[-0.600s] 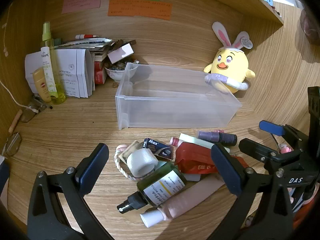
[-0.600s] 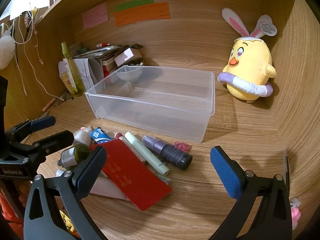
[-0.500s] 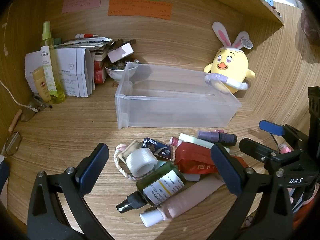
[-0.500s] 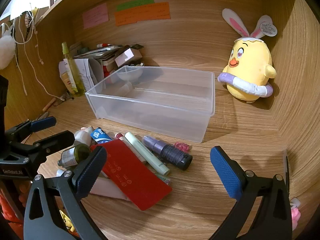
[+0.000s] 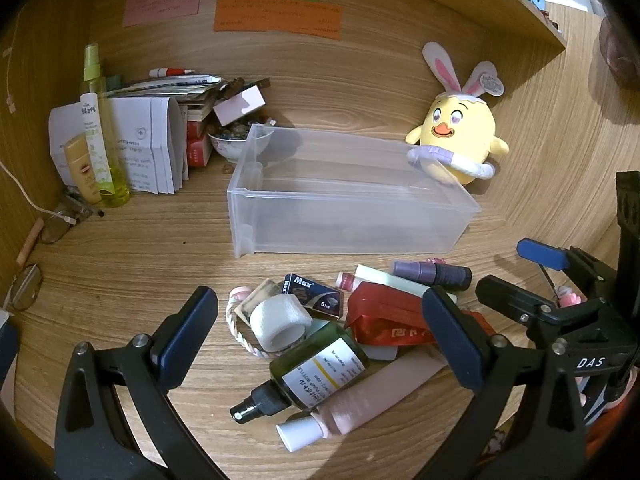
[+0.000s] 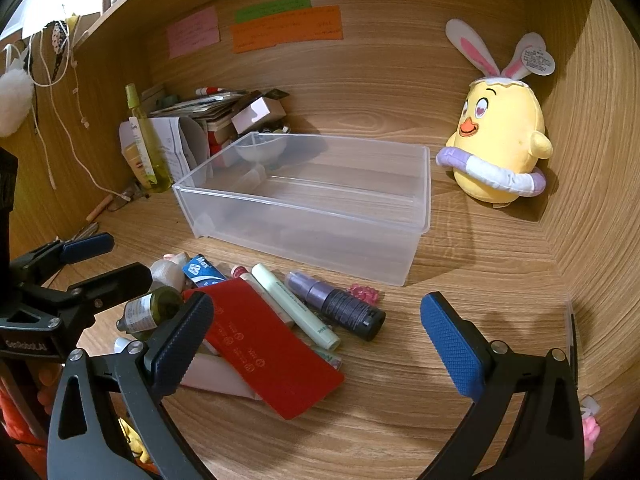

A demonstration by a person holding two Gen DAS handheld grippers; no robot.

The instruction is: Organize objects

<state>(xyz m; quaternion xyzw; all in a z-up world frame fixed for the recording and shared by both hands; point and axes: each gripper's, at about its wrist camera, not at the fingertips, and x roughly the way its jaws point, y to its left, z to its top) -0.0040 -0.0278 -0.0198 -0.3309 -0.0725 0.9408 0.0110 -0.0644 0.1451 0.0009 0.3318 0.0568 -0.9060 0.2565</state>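
Note:
An empty clear plastic bin (image 5: 352, 216) (image 6: 312, 208) stands on the wooden desk. In front of it lies a heap of small items: a dark green spray bottle (image 5: 312, 368) (image 6: 148, 312), a white tape roll (image 5: 280, 320), a pink tube (image 5: 360, 400), a red packet (image 5: 384, 320) (image 6: 272, 344), a blue Max box (image 5: 314, 294) (image 6: 200, 272), a pale green stick (image 6: 296, 308) and a purple-black tube (image 5: 432, 274) (image 6: 336, 304). My left gripper (image 5: 320, 340) hangs open above the bottle and tape roll. My right gripper (image 6: 316, 340) is open over the red packet and tubes. Neither holds anything.
A yellow chick plush with rabbit ears (image 5: 460, 140) (image 6: 500, 140) sits at the back right. Papers, booklets, a bowl (image 5: 236, 144) and a tall yellow spray bottle (image 5: 100, 132) crowd the back left corner. Glasses (image 5: 24, 284) lie at the left edge. Sticky notes (image 5: 276, 18) hang on the back wall.

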